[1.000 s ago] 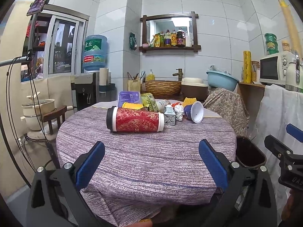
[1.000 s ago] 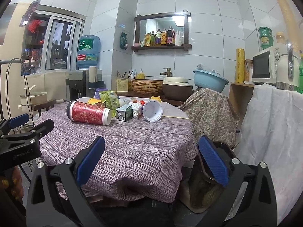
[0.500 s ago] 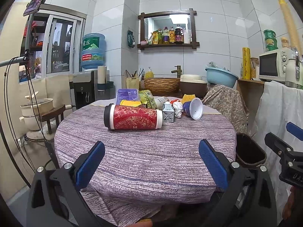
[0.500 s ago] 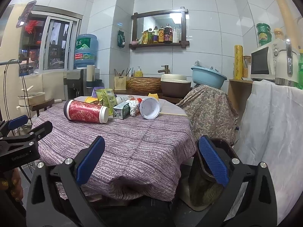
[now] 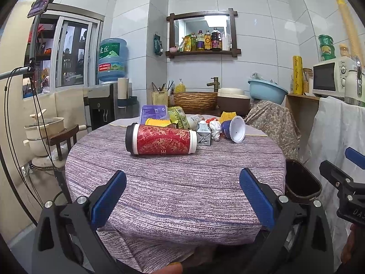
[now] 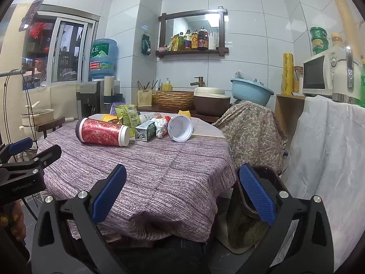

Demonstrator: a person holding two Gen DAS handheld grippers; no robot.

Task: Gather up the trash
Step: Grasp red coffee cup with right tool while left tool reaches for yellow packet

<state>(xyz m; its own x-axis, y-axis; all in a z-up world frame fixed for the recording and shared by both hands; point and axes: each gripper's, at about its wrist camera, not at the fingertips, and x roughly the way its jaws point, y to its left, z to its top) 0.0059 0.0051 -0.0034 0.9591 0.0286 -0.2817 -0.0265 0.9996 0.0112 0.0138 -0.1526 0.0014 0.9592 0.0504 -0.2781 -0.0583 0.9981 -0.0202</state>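
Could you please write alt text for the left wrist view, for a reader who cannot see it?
The open left hand-held gripper points across a round table in a purple striped cloth at a red canister lying on its side in front of a pile of trash. A dark bin stands by the table's right edge, and the right hand-held gripper shows at the far right.

Both tongs, left (image 5: 182,190) and right (image 6: 181,190), gape empty.

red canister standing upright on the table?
No, the red canister lies on its side on the table, black cap toward the left.
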